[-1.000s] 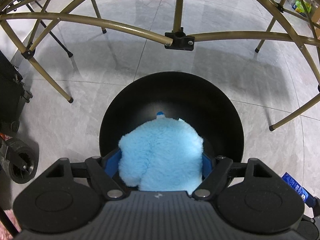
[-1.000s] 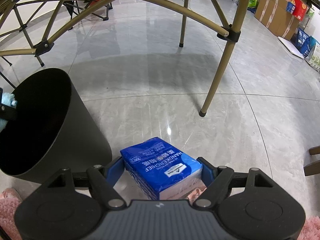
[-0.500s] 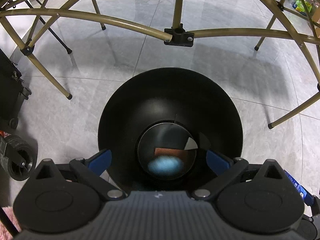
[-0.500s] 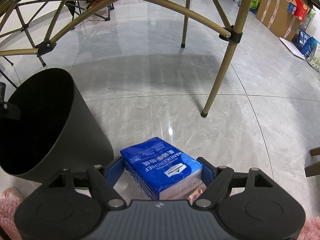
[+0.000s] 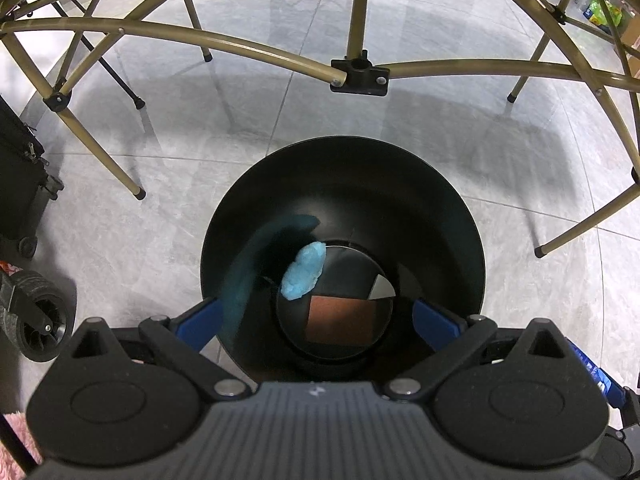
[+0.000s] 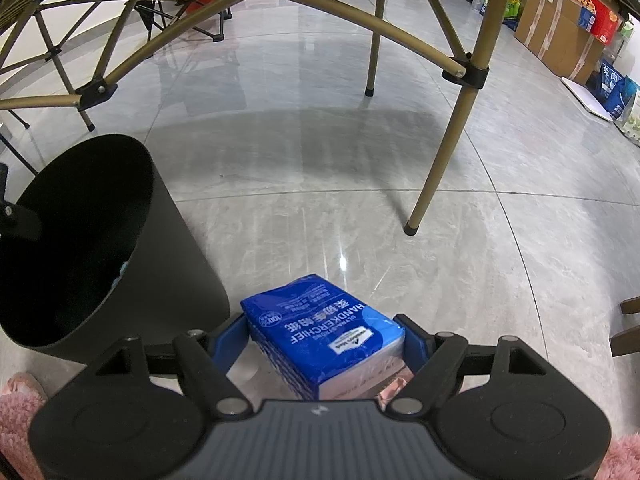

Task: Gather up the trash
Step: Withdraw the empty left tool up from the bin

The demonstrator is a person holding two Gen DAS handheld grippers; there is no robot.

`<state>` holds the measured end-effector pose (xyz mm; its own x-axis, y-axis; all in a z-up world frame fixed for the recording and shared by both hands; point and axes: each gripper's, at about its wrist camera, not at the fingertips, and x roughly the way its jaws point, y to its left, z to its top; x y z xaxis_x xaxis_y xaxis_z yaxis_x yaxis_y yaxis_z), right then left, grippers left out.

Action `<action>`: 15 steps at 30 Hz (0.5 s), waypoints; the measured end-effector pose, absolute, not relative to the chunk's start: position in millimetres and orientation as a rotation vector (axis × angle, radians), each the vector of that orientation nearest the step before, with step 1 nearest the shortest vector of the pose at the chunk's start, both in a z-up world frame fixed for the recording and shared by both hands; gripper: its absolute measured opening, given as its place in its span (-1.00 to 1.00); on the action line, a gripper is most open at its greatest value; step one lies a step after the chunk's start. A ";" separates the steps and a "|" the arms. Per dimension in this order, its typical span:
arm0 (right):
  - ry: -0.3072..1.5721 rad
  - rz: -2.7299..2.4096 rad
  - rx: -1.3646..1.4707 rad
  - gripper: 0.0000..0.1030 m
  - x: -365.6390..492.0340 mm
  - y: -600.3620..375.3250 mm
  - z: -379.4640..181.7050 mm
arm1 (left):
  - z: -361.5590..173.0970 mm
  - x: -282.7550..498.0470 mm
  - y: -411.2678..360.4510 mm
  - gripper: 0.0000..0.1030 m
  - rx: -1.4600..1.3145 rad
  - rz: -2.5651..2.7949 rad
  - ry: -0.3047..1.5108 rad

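The left gripper (image 5: pixel 316 322) is held over the black bin (image 5: pixel 460 216), its jaws spread wide and empty — a fluffy blue lump (image 5: pixel 303 271) is seen at the bin's bottom. To the right of the bin, the right gripper (image 6: pixel 326 344) is clamped on a blue tissue pack (image 6: pixel 320 328) near the floor.

Black bin (image 5: pixel 420 200), glossy inside, with a light blue fluffy lump (image 5: pixel 304 271) and a rust-brown square (image 5: pixel 342 320) at its bottom. Royal blue tissue pack (image 6: pixel 320 330) with white lettering. Blue pads on black claws. Pale grey marbled floor (image 6: pixel 320 160); bronze-gold frame legs (image 6: pixel 444 156).
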<state>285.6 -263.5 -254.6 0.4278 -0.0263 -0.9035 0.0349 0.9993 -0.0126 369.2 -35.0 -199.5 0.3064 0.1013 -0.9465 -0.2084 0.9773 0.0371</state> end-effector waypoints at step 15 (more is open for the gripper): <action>1.095 -0.016 0.002 0.51 281.4 -258.4 -244.0 | -187.7 354.3 -17.5 1.00 -0.089 0.224 1.208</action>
<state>281.4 -258.4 -244.0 0.4577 -0.0119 -0.8890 0.0137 0.9999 -0.0063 354.3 -17.5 -187.7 0.3359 0.1238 -0.9337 -0.2185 0.9745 0.0507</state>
